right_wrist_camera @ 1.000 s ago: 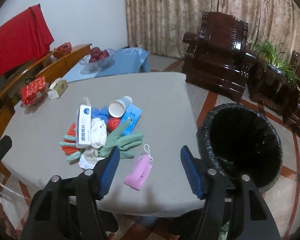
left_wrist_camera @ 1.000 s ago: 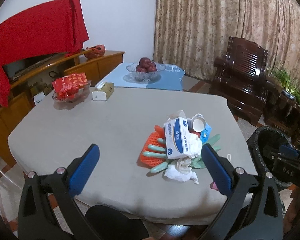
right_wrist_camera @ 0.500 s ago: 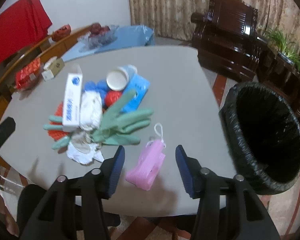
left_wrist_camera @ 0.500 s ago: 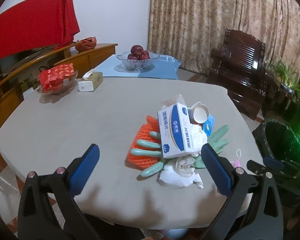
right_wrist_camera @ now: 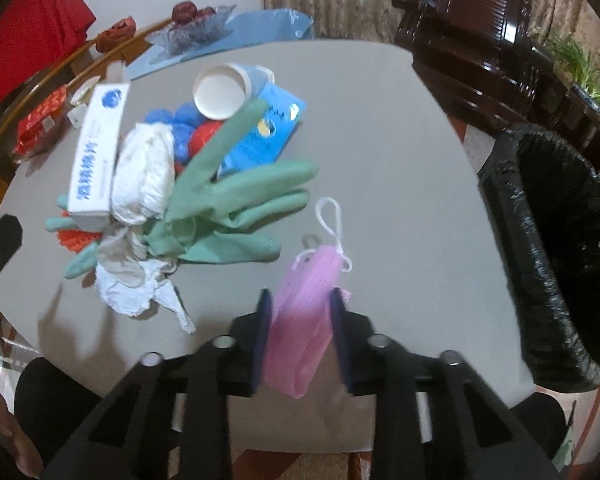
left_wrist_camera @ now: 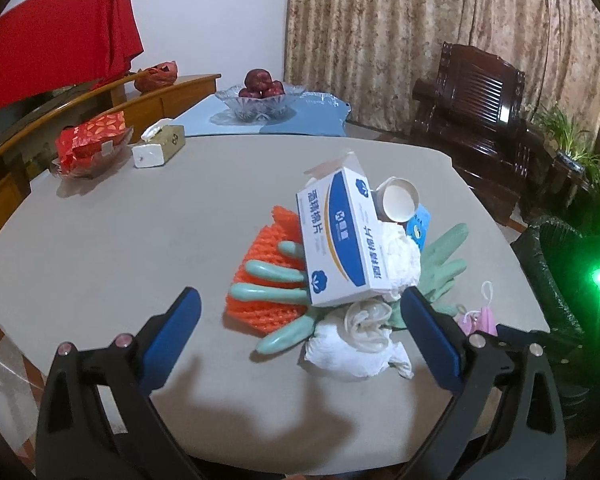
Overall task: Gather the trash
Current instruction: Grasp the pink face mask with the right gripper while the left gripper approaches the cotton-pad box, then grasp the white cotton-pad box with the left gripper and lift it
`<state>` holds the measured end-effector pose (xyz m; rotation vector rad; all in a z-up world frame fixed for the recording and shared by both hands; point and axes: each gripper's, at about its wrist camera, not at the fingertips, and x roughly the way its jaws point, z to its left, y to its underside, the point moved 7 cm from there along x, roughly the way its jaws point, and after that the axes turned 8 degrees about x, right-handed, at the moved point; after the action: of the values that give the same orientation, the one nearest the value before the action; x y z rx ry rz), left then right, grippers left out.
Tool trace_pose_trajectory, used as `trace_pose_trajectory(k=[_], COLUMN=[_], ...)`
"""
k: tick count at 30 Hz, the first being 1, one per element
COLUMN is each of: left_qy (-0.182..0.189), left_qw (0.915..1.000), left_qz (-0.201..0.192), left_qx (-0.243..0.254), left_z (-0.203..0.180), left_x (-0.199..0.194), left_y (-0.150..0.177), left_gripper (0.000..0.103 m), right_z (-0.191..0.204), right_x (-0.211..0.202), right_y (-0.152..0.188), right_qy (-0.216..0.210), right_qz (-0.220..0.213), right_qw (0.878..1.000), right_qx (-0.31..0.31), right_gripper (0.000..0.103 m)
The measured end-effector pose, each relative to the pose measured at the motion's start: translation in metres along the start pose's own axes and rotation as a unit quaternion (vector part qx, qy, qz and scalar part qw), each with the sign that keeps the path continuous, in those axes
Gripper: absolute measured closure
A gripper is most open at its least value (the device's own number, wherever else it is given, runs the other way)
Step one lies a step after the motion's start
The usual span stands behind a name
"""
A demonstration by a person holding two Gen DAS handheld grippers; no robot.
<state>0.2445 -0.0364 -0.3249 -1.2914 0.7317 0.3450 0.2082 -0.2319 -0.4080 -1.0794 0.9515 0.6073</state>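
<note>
A trash pile lies on the grey table (left_wrist_camera: 100, 240): a white and blue box (left_wrist_camera: 340, 240), green rubber gloves (right_wrist_camera: 240, 208), an orange foam net (left_wrist_camera: 260, 280), crumpled white tissue (left_wrist_camera: 356, 344), a paper cup (right_wrist_camera: 220, 92) and a blue packet (right_wrist_camera: 268, 132). A pink face mask (right_wrist_camera: 304, 316) lies near the table's front edge. My right gripper (right_wrist_camera: 302, 304) has closed on the mask, its pads touching both sides. My left gripper (left_wrist_camera: 300, 312) is open and empty, just in front of the pile. A black-lined bin (right_wrist_camera: 560, 248) stands to the right of the table.
A tissue box (left_wrist_camera: 160, 148), a red packet in a glass dish (left_wrist_camera: 88, 144) and a fruit bowl (left_wrist_camera: 260, 96) sit at the far side. A wooden sideboard (left_wrist_camera: 60, 108) stands on the left. A dark wooden armchair (left_wrist_camera: 476, 112) and a plant (left_wrist_camera: 572, 140) stand on the right.
My right gripper has moved down onto the pink mask and its jaws have closed around it. My left gripper has moved closer to the pile and stayed open.
</note>
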Motion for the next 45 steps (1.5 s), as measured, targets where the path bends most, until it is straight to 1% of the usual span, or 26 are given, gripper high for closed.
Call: trace_pose_trajectory(k=[3, 6, 8, 10, 11, 12, 14, 21, 22, 24, 25, 26, 30, 34, 36, 38, 42, 43, 45], left_qy=[0.002, 0.003, 0.005, 0.007, 0.009, 0.011, 0.014, 0.006, 0.003, -0.002, 0.003, 0.01, 0.008, -0.003, -0.007, -0.008, -0.007, -0.007, -0.002], left_qw=[1.0, 1.0, 0.9999, 0.9998, 0.9998, 0.9997, 0.9997, 0.9994, 0.9994, 0.999, 0.9989, 0.9989, 0.9991, 0.9995, 0.9996, 0.9995, 0.9992, 0.9991, 0.9991], left_qz=[0.0, -0.002, -0.003, 0.0, 0.001, 0.003, 0.007, 0.015, 0.016, 0.025, 0.029, 0.031, 0.025, 0.013, 0.02, 0.028, 0.03, 0.029, 0.026], left_qx=[0.003, 0.008, 0.011, 0.017, 0.019, 0.02, 0.02, 0.029, 0.031, 0.036, 0.036, 0.034, 0.034, 0.029, 0.02, 0.011, 0.027, 0.03, 0.034], left_z=[-0.004, -0.011, -0.014, -0.02, -0.022, -0.025, -0.028, -0.035, -0.035, -0.037, -0.036, -0.036, -0.033, -0.023, -0.016, -0.012, -0.022, -0.024, -0.026], left_x=[0.004, 0.008, 0.012, 0.017, 0.019, 0.021, 0.027, 0.045, 0.047, 0.054, 0.056, 0.057, 0.048, 0.035, 0.038, 0.042, 0.049, 0.05, 0.05], left_y=[-0.001, -0.003, -0.002, -0.002, -0.002, -0.003, -0.004, -0.002, -0.003, -0.003, -0.003, -0.004, -0.005, -0.005, -0.001, 0.002, 0.0, -0.001, -0.003], left_gripper=[0.006, 0.006, 0.006, 0.009, 0.012, 0.017, 0.021, 0.022, 0.023, 0.034, 0.037, 0.043, 0.053, 0.052, 0.048, 0.046, 0.046, 0.047, 0.061], right_z=[-0.002, -0.005, -0.007, -0.008, -0.008, -0.008, -0.009, -0.011, -0.011, -0.012, -0.013, -0.013, -0.015, -0.015, -0.014, -0.013, -0.012, -0.012, -0.013], right_x=[0.004, 0.001, -0.005, -0.01, -0.011, -0.013, -0.015, -0.012, -0.011, -0.008, -0.008, -0.009, -0.012, -0.014, -0.015, -0.016, -0.015, -0.015, -0.015], right_y=[-0.001, -0.005, -0.011, -0.017, -0.019, -0.022, -0.028, -0.032, -0.031, -0.031, -0.031, -0.03, -0.031, -0.029, -0.029, -0.029, -0.028, -0.028, -0.028], right_qy=[-0.004, -0.006, -0.008, -0.011, -0.012, -0.013, -0.017, -0.022, -0.021, -0.021, -0.021, -0.021, -0.02, -0.019, -0.019, -0.019, -0.018, -0.017, -0.016], right_qz=[0.006, -0.003, -0.014, -0.025, -0.028, -0.034, -0.042, -0.042, -0.041, -0.038, -0.037, -0.038, -0.042, -0.043, -0.044, -0.045, -0.043, -0.043, -0.044], right_qw=[1.0, 1.0, 1.0, 1.0, 1.0, 0.999, 0.999, 0.999, 0.999, 0.999, 0.999, 0.999, 0.999, 0.999, 0.999, 0.999, 0.999, 0.999, 0.999], right_qx=[-0.001, 0.0, 0.002, 0.003, 0.003, 0.002, 0.0, -0.003, -0.003, -0.003, -0.003, -0.002, -0.001, -0.001, -0.002, -0.003, -0.006, -0.006, -0.005], right_gripper=[0.094, 0.097, 0.097, 0.097, 0.097, 0.097, 0.097, 0.097, 0.097, 0.097, 0.097, 0.097, 0.097, 0.096, 0.096, 0.096, 0.096, 0.096, 0.096])
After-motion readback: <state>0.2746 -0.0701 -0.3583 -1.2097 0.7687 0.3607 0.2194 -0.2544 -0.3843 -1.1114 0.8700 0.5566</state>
